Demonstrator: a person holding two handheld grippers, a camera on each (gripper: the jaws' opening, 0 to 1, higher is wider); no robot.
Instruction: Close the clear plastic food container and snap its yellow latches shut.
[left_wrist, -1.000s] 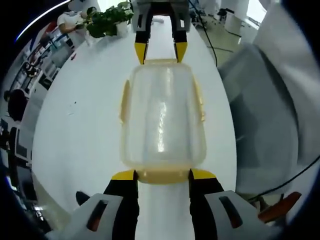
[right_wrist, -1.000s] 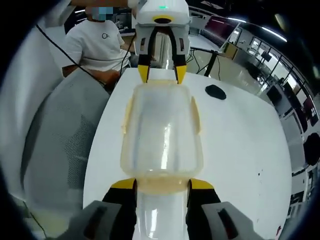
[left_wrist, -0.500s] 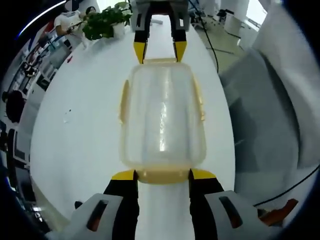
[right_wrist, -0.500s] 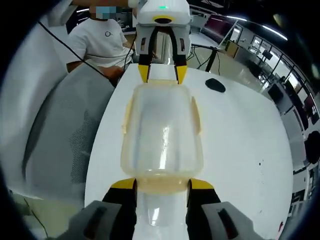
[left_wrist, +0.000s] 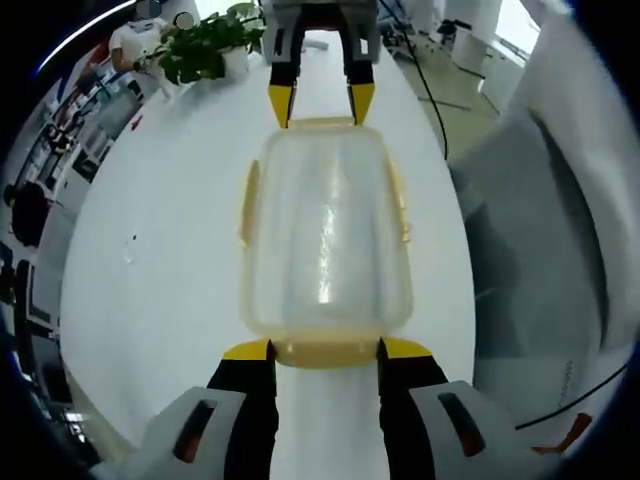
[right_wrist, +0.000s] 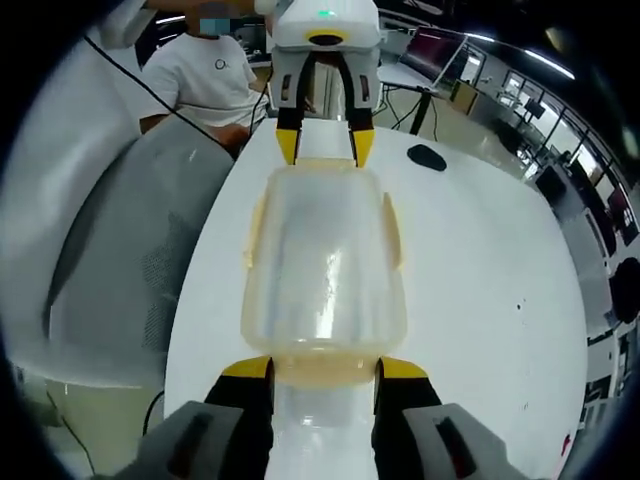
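Observation:
The clear plastic container (left_wrist: 325, 230) with its lid on hangs lengthwise between both grippers above the white table. My left gripper (left_wrist: 327, 350) is shut on the near yellow end latch (left_wrist: 325, 353), and the right gripper (left_wrist: 320, 105) clamps the far end. In the right gripper view the same container (right_wrist: 325, 260) runs away from my right gripper (right_wrist: 325, 368), which grips its near end latch, while the left gripper (right_wrist: 323, 148) holds the opposite end. Yellow side latches (left_wrist: 246, 205) lie along both long sides; I cannot tell whether they are snapped down.
The white table (left_wrist: 150, 260) lies under the container. A potted plant (left_wrist: 205, 45) stands at its far end. A black mouse (right_wrist: 427, 156) lies on the table. A grey mesh chair (right_wrist: 120, 250) stands beside the table edge, and a seated person (right_wrist: 205, 80) is behind.
The surroundings have slid slightly in both views while the container stays fixed between the jaws, so both hands have carried it a little over the table. Both grips are unchanged.

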